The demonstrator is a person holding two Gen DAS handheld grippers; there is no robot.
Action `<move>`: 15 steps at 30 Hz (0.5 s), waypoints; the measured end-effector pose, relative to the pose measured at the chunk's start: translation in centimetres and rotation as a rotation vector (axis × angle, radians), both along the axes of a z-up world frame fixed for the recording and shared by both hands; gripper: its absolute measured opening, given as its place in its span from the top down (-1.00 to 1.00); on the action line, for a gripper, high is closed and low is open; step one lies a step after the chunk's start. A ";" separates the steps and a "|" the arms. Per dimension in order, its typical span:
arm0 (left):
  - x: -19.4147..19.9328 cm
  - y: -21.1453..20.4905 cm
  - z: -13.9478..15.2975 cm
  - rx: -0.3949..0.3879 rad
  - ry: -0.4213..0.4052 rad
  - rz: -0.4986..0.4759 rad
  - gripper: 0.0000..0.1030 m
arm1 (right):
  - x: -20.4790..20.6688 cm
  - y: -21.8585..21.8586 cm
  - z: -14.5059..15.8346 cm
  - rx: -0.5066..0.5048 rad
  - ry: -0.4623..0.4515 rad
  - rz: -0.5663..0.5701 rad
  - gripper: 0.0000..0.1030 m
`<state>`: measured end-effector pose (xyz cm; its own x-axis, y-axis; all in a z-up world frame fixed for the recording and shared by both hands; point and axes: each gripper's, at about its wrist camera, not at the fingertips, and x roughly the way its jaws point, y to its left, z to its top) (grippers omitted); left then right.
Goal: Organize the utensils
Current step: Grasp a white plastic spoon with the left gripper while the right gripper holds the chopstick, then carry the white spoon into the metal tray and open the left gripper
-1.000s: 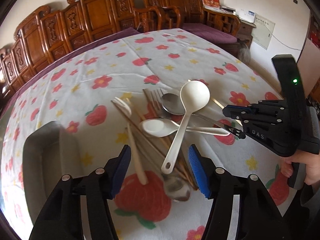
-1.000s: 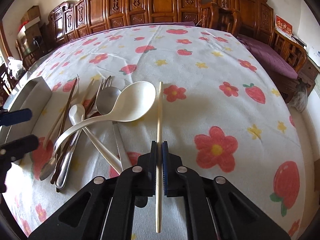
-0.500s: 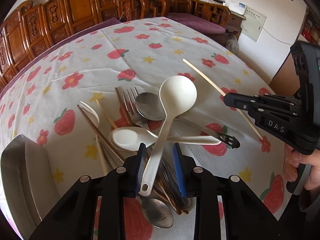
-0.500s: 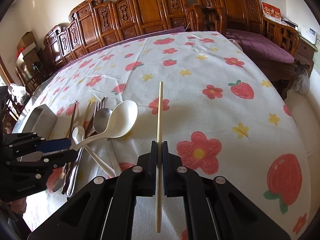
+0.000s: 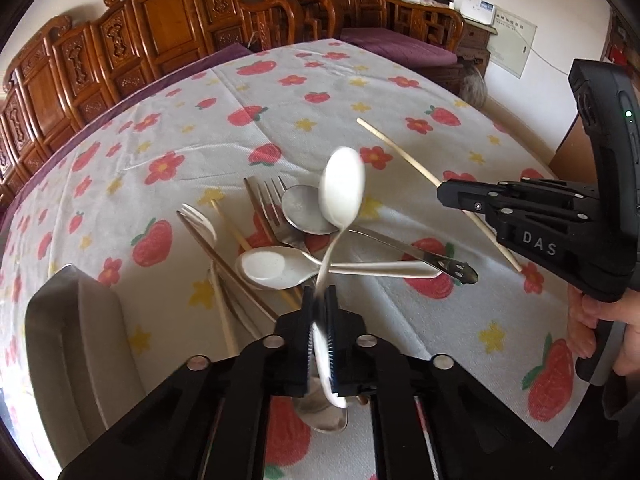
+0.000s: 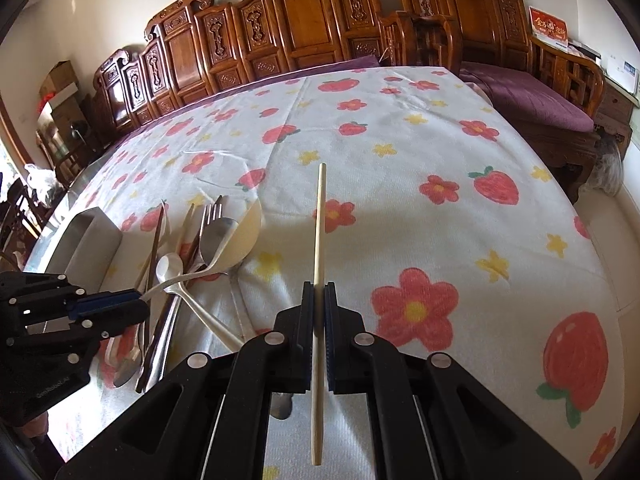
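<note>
Both claws were mine, one in each hand. On my left claw (image 5: 319, 316) the jaws had just been closing, and they pinched the handle of the big white spoon (image 5: 343, 188). Its bowl was tipped up on its side over the pile and looked blurry. My right claw (image 6: 319, 308) was pressed tight on a pale chopstick (image 6: 319, 232), which stuck out in front of the jaws and behind them too.

From the left camera I saw the pile up close: a small white spoon (image 5: 272, 266), a metal spoon (image 5: 304, 210) under the big one, a fork (image 5: 270, 200), and brown chopsticks (image 5: 212, 246). I also saw my right claw from the side, with a hand (image 5: 600, 332) on its grip.

From the right camera the same pile sat far to the left on the flowery tablecloth (image 6: 400, 152). That camera showed the metal box (image 6: 90, 240) better, just beside the pile, and the blue pads (image 6: 106, 304) of my left claw holding the spoon handle.
</note>
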<state>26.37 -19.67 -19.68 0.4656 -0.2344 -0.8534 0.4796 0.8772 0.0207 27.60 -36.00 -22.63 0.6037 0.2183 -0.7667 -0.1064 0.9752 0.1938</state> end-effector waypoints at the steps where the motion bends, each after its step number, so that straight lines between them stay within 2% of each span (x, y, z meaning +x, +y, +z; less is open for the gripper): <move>1: -0.2 0.3 0.4 -0.009 -0.005 0.006 0.94 | 0.0 0.2 0.1 -0.001 -0.004 0.005 0.89; 15: -2.6 5.8 5.0 -0.093 -0.116 0.086 0.94 | -1.1 3.8 2.2 -0.019 -0.051 0.081 0.89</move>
<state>23.76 -13.87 -14.69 0.5814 -0.2648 -0.7694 0.4019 0.9156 -0.0114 26.48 -32.16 -20.40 0.6233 0.2537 -0.7397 -0.1940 0.9665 0.1681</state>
